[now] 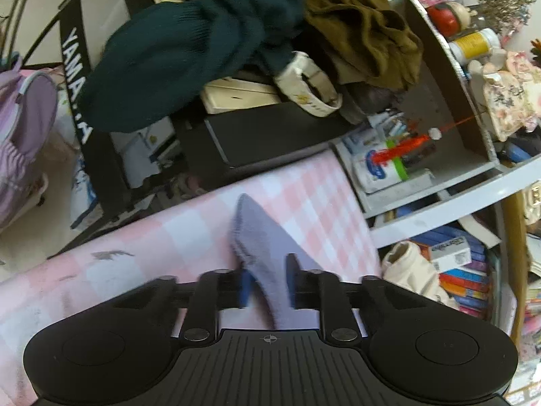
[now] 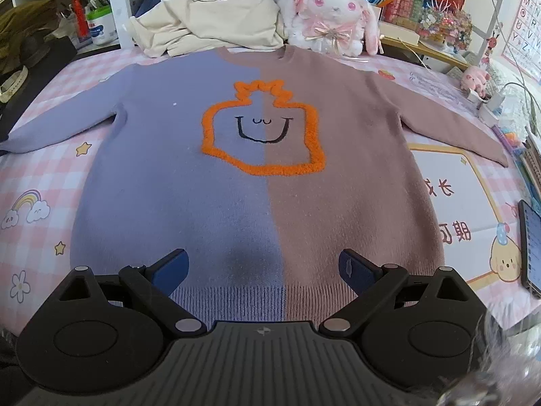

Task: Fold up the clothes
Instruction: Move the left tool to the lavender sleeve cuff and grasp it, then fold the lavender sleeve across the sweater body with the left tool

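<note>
A sweater (image 2: 257,203), lavender on its left half and dusty brown on its right, lies face up and spread flat on the pink checked bedsheet (image 2: 40,176). An orange fuzzy outline with a smiling face (image 2: 263,128) sits on its chest. My right gripper (image 2: 263,265) hovers open over the ribbed hem, fingers wide apart with nothing between them. In the left wrist view, my left gripper (image 1: 268,284) is shut on the lavender sleeve (image 1: 260,237), whose cuff end points away over the sheet (image 1: 169,233) near the bed's edge.
A cream garment (image 2: 209,23) and a white plush rabbit (image 2: 331,17) sit behind the collar. A phone (image 2: 531,247) lies at the right edge. Beyond the bed's edge stand a dark green garment (image 1: 175,57), an olive one (image 1: 365,23) and cluttered shelves (image 1: 422,176).
</note>
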### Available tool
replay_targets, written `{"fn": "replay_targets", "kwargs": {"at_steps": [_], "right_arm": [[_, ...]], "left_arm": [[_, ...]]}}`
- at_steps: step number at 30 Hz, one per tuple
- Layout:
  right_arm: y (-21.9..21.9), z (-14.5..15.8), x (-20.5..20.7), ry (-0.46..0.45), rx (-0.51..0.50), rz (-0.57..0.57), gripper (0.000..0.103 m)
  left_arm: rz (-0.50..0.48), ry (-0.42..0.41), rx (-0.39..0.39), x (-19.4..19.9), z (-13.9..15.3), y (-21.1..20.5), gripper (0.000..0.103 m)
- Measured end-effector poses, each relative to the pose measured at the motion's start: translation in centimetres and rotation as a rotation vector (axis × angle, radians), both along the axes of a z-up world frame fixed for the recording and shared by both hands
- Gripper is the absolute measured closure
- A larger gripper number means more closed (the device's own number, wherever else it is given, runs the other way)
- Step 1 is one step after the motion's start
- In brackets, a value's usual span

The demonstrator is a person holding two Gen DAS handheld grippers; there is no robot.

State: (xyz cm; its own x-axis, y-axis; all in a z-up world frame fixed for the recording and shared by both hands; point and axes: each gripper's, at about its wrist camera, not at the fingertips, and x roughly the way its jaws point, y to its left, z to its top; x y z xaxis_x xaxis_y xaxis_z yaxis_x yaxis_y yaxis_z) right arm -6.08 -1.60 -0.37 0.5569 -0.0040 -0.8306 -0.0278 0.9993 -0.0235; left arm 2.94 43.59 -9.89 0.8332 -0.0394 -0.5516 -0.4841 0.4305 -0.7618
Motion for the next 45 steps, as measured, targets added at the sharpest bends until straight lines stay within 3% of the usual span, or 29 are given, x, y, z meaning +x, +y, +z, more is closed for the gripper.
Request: {"fn": "replay_targets", "kwargs": {"at_steps": [7, 15, 30, 35, 45], "right_arm": [[-1.3, -0.4, 0.3, 0.001, 0.015, 0.013, 0.007], [-4.6, -0.9, 1.6, -0.003, 0.035, 0.073, 0.007], [-14.9, -1.7, 4.6, -0.021, 0.060, 0.227, 0.007], [-17.9, -2.5, 5.7, -0.010, 0.086, 0.272, 0.007], [-20.6, -2.9, 6.7, 0.003, 0.130, 0.361, 0.007]], "left_arm": [[0.022, -0.015, -0.001, -0.3, 0.9, -0.9, 0.100], [-0.085, -0.096, 0.126, 0.7, 5.7, -6.2, 0.100], [-0.340, -0.218, 0.280, 6.2, 14.1, -25.4, 0.100], [-0.399, -0.217, 0.317, 8.8, 14.8, -31.7, 0.100], [-0.443, -0.163, 0.361, 11.4, 13.5, -39.8, 0.100]]}}
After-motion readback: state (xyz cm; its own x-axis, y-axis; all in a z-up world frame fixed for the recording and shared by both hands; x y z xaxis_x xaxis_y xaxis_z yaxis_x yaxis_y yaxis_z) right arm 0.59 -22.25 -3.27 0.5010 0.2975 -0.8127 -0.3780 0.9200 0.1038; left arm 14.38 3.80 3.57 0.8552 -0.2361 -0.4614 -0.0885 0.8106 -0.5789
